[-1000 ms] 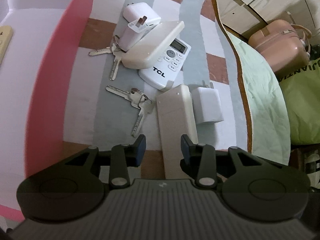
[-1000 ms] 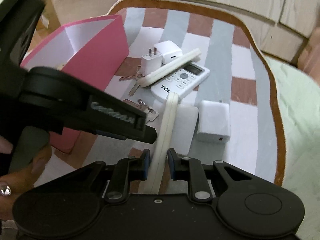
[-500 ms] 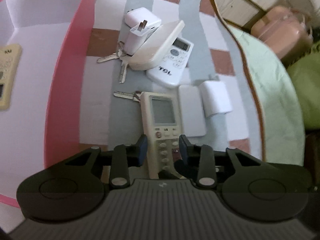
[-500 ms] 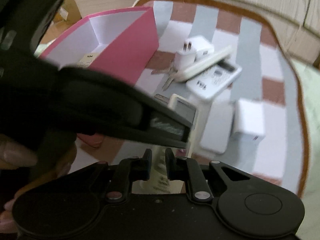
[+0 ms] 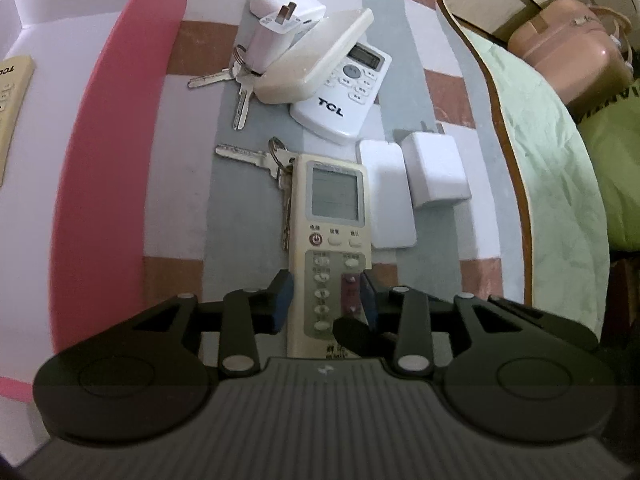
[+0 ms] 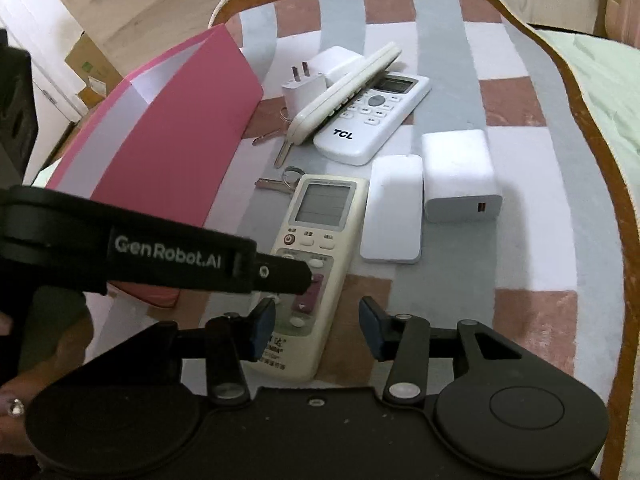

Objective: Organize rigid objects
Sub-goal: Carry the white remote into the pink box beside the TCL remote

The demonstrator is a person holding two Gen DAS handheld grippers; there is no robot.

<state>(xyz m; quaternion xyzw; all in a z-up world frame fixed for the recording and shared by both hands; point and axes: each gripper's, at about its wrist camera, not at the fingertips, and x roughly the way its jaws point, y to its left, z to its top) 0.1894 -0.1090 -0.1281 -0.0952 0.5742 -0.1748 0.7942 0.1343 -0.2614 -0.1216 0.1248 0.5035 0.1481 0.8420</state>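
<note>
A cream remote with a grey screen (image 5: 334, 248) lies face up on the striped cloth, also in the right wrist view (image 6: 316, 256). My left gripper (image 5: 326, 300) is shut on the remote's lower half. My right gripper (image 6: 316, 324) is open just above the remote's bottom end, touching nothing. A pink box (image 5: 108, 152) stands to the left (image 6: 172, 152), with a cream remote (image 5: 12, 92) inside it.
Behind lie a white TCL remote (image 5: 344, 88) under a tilted cream remote (image 5: 316, 60), white plug chargers (image 5: 276, 32) (image 5: 434, 168), a flat white block (image 5: 386, 192) and keys (image 5: 244, 156) (image 5: 240, 92). The cloth's brown edge (image 5: 516, 152) runs right, a pink suitcase (image 5: 568, 52) beyond.
The cream remote was turned from on edge and back up to face up. My right gripper let go of it and opened. My left gripper closed on its lower half.
</note>
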